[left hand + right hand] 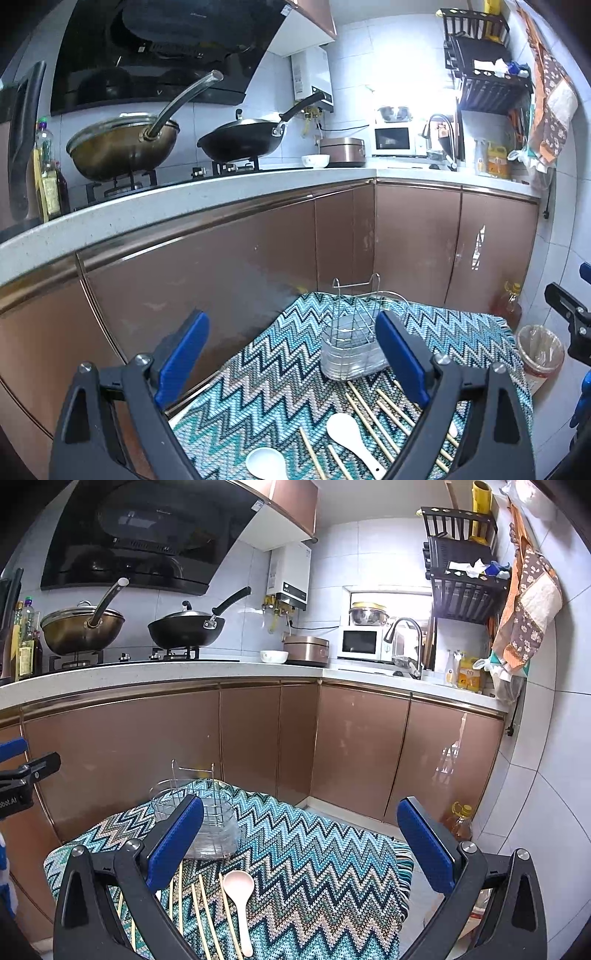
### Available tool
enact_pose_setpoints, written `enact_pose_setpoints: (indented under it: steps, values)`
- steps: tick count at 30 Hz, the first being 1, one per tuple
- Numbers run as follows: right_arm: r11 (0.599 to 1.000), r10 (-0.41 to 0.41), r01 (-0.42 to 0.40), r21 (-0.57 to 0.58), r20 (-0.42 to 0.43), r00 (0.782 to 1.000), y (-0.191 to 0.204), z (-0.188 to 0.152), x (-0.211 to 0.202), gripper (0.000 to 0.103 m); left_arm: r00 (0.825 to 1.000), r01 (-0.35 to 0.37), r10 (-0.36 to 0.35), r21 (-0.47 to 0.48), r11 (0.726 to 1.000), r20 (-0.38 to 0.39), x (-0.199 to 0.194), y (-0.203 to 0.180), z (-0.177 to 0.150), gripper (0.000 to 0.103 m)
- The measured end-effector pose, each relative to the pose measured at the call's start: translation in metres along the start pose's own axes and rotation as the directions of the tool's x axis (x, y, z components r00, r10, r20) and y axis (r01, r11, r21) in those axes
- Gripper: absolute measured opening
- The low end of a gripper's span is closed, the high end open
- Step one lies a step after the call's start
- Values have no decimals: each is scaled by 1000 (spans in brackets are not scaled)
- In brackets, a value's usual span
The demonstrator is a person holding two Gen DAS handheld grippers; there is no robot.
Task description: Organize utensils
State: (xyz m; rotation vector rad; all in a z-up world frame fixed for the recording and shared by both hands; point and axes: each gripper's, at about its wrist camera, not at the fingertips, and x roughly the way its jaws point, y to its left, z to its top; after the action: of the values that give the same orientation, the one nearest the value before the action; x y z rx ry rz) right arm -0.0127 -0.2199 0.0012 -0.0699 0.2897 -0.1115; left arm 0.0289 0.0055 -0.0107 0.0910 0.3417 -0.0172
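Observation:
A wire utensil holder [351, 339] stands upright on a zigzag-patterned cloth [295, 369]; it also shows in the right wrist view [199, 812]. In front of it lie several wooden chopsticks [373, 417], a white spoon [351, 435] and a second white spoon [266, 461]. The right wrist view shows chopsticks [203, 915] and a pink spoon [238, 893]. My left gripper [291, 354] is open and empty, above the utensils. My right gripper [301, 838] is open and empty, above the cloth to the right of the holder.
Brown cabinet doors [258, 266] and a white counter [184, 195] stand behind the cloth, with two woks [122, 144] on the stove. A bin [539, 354] and an oil bottle [509, 302] stand on the floor at right. The cloth's fringed edge [406, 871] is at right.

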Motion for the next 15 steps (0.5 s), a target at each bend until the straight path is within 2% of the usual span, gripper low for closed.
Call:
enact_pose_setpoints:
  steps: [6, 15]
  values:
    - [1000, 3, -3, -7, -11, 1000, 3, -1, 2, 103, 1000, 1, -2, 51, 999, 16, -10, -4, 12, 92]
    - [1000, 4, -4, -13, -35, 999, 9, -10, 7, 103, 999, 35, -34, 93, 995, -14, -15, -7, 19, 92]
